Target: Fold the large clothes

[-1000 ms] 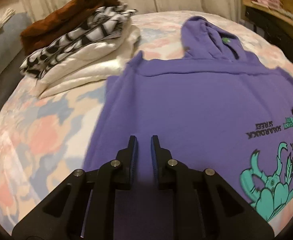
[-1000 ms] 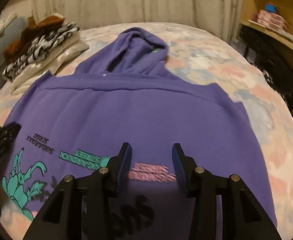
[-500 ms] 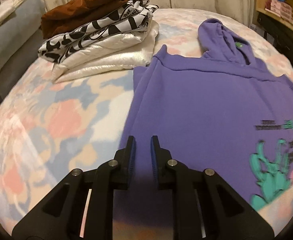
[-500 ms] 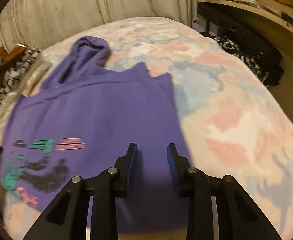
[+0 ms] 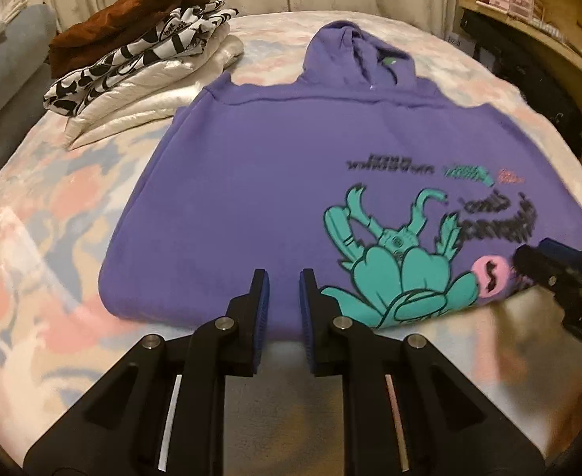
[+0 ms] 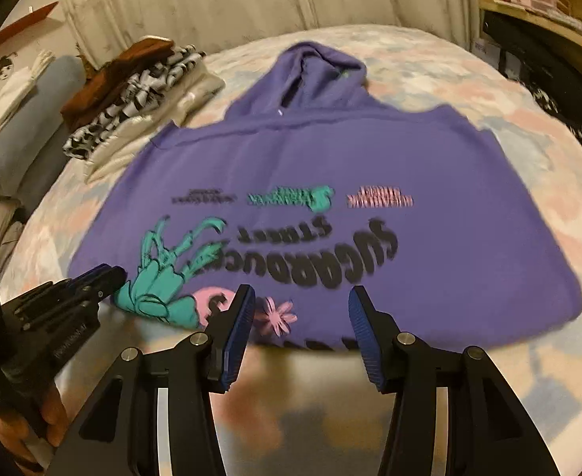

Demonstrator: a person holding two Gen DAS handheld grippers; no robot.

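At the bottom of the left wrist view, the left gripper [image 5: 283, 289] has its fingers almost pressed together, with only a thin gap and nothing pinched between them. Its tips hang over the near edge of the purple hoodie [image 5: 275, 166], a little left of the middle of this edge. In the right wrist view the right gripper [image 6: 299, 309] stands with spread fingers; its jaws have just been opening, and no cloth is between them. Its tips are also over the near edge, close to the pink flower print.

The hoodie lies flat on the bedspread [image 5: 45, 206] in the centre of both frames. Its sides look already folded in, I think, so it makes a block. Its long axis goes from the near edge up the picture to the hood [image 5: 354, 55]. So the cloth lies straight ahead of both pairs of fingers, and both are about equally near to the edge. I judge the next fold runs along this axis.

Further away, in the upper left, the pile of folded clothes [image 5: 140, 59] stays just beside the hoodie's far left corner.
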